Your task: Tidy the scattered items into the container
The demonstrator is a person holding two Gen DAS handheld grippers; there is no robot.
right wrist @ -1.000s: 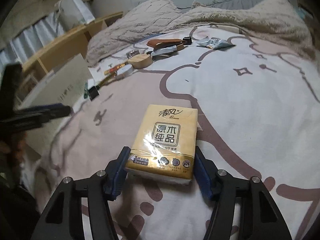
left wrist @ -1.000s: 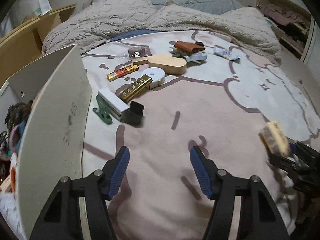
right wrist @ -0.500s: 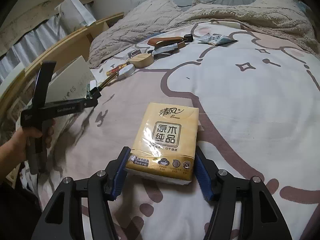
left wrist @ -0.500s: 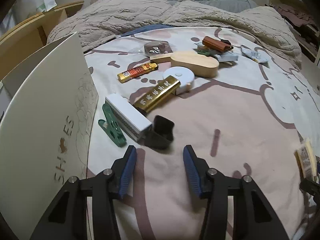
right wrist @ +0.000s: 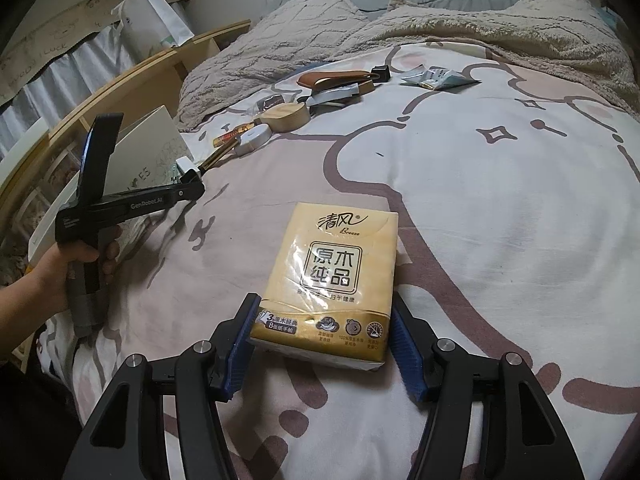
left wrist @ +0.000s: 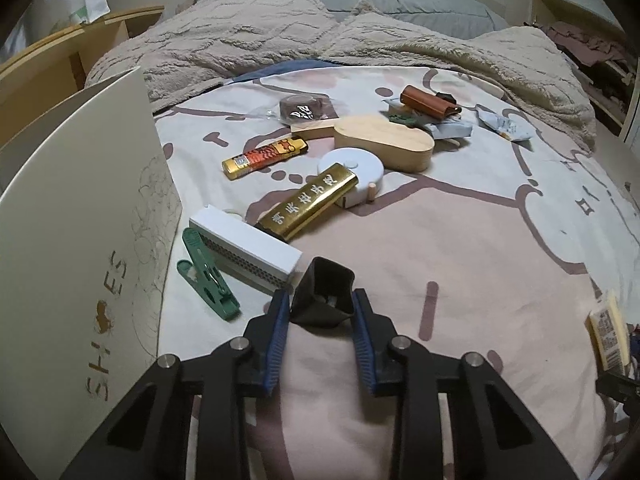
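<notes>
left gripper (left wrist: 320,308) low over the pink bedspread (left wrist: 460,280), jaws just been closing, blue pads now pinching a small black cup-shaped piece (left wrist: 325,296) on both sides. right gripper (right wrist: 320,344) spread around the near end of a yellow tissue pack (right wrist: 332,276), pads flanking it, left pad close against the wrapper, right pad just beside it; cannot tell whether pressing. pack lying flat on the bedspread.

just beyond the black piece: white box (left wrist: 244,246) with a grey ribbed side, green clip (left wrist: 208,282) beside it toward the left. then a gold bar (left wrist: 310,204) with characters, leaning on a white round case (left wrist: 356,168). further back a gold and red bar (left wrist: 264,158), wooden oval piece (left wrist: 380,144), dark round packet (left wrist: 302,110), brown leather case (left wrist: 426,102), pale foil sachet (left wrist: 504,128).

far left, standing white shoe-box lid (left wrist: 76,248), printed "shoes", at the bed's edge. beige blanket (left wrist: 280,40) bunched along the head end.

from the right wrist view, a hand (right wrist: 60,268) gripping the left tool's handle.
</notes>
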